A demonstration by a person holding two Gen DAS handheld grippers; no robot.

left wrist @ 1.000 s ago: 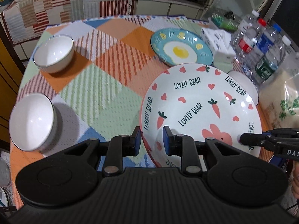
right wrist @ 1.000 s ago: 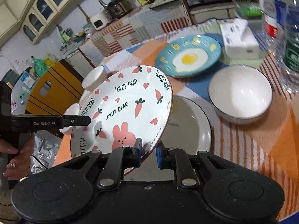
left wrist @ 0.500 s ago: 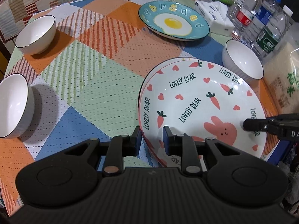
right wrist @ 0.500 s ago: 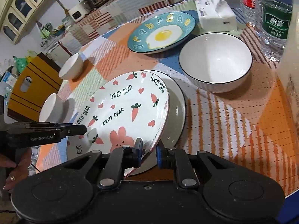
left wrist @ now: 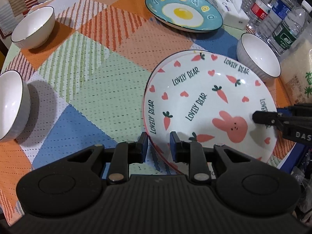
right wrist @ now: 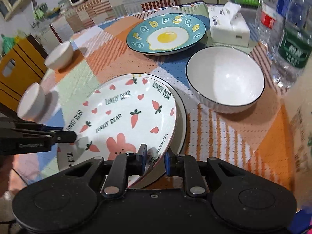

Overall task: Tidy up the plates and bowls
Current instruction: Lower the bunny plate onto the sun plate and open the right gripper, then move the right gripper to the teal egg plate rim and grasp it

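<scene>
Rabbit plate [left wrist: 206,101] now lowered onto plain plate [right wrist: 180,120]; white w/ carrots, hearts.

A white ceramic plate printed with pink rabbit, carrots and hearts [left wrist: 210,97] sits nested on a plain cream plate [right wrist: 180,124], near a teal fried-egg plate [left wrist: 183,13] and three upright white dark-rimmed bowls [right wrist: 224,78].

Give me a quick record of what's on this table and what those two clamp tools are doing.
bunny plate: resting on a plain plate
left hand-held gripper: shut on the bunny plate's rim
right hand-held gripper: jaws have just been opening, rim between them
egg plate: apart, farther back
white bowls: three, separate, not stacked
</scene>
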